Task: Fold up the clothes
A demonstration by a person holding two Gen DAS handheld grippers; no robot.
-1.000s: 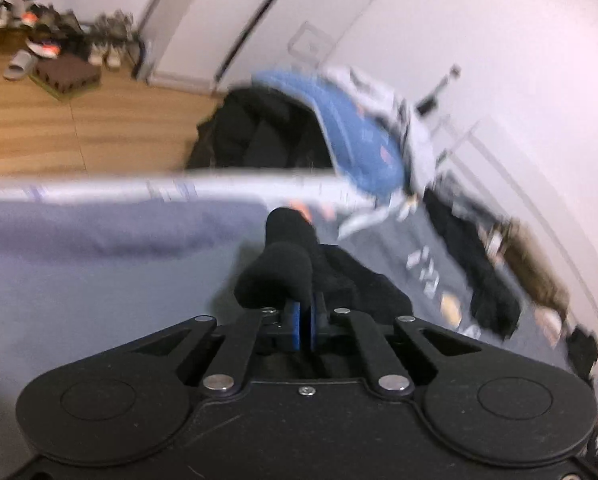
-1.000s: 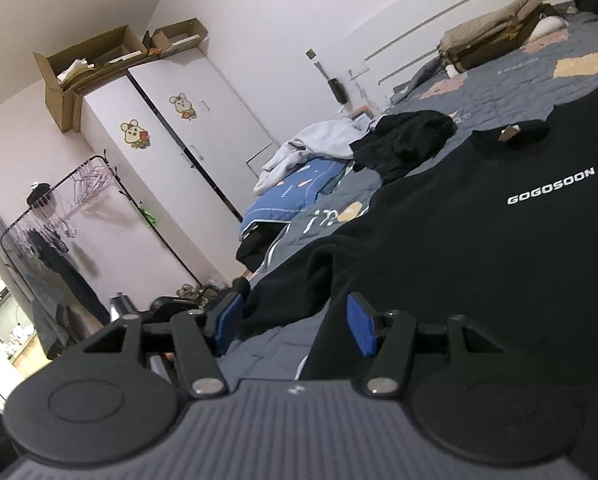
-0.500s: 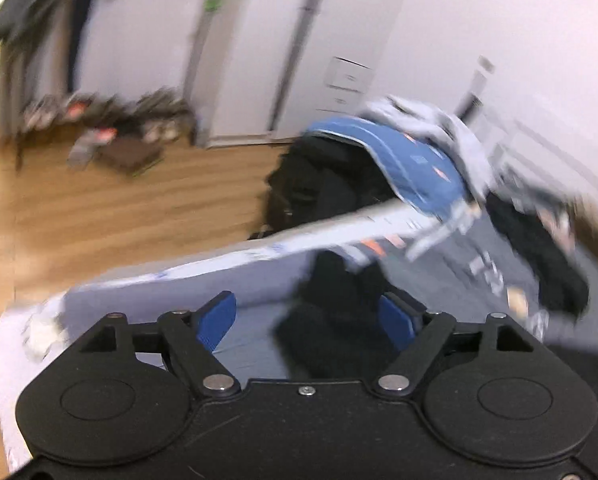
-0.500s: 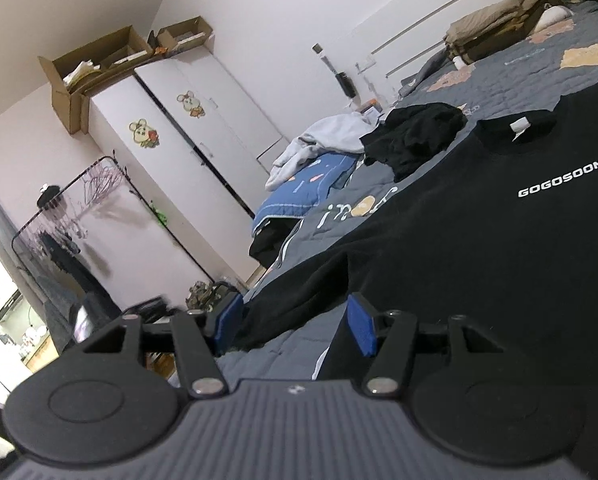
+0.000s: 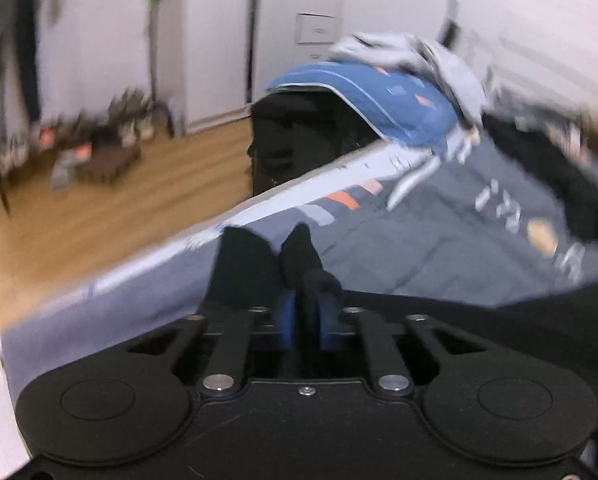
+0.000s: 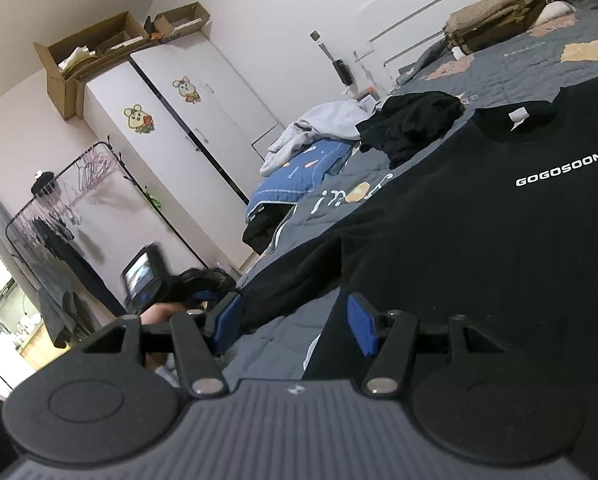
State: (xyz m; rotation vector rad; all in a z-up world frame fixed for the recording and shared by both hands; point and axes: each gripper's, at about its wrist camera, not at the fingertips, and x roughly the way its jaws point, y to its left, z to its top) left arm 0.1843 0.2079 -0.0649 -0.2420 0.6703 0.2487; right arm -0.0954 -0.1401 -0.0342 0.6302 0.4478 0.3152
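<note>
in our left gripper (image 5: pixel 306 322) the blue fingers (image 5: pixel 286 320) are pinched nearly together on a bunched bit of black fabric, the sleeve end (image 5: pixel 299 256) of the black sweatshirt (image 6: pixel 479 240). this view is blurred, so finer detail of the hold is hard to tell. our right gripper (image 6: pixel 295 322) has its fingers (image 6: pixel 361 324) spread wide apart with nothing between them; it sits low at the sweatshirt's lower edge, over the grey bedspread (image 6: pixel 267 340). the sweatshirt lies flat, front up, on the bed, its white "gogosoon" lettering (image 6: pixel 559 169) and neck label (image 6: pixel 518 114) showing, one sleeve stretched out toward the left gripper (image 6: pixel 187 292) at the bed's edge. beyond it a crumpled black garment (image 6: pixel 411 128) lies on the bedspread, with a blue quilt (image 6: pixel 295 180) and a pale grey garment (image 6: pixel 319 124) heaped beside it. farther off, folded tan clothes (image 6: pixel 499 16) rest by the wall. across the wooden floor (image 5: pixel 99 208) stand a white wardrobe (image 6: pixel 187 132) and a clothes rack (image 6: pixel 59 208).
</note>
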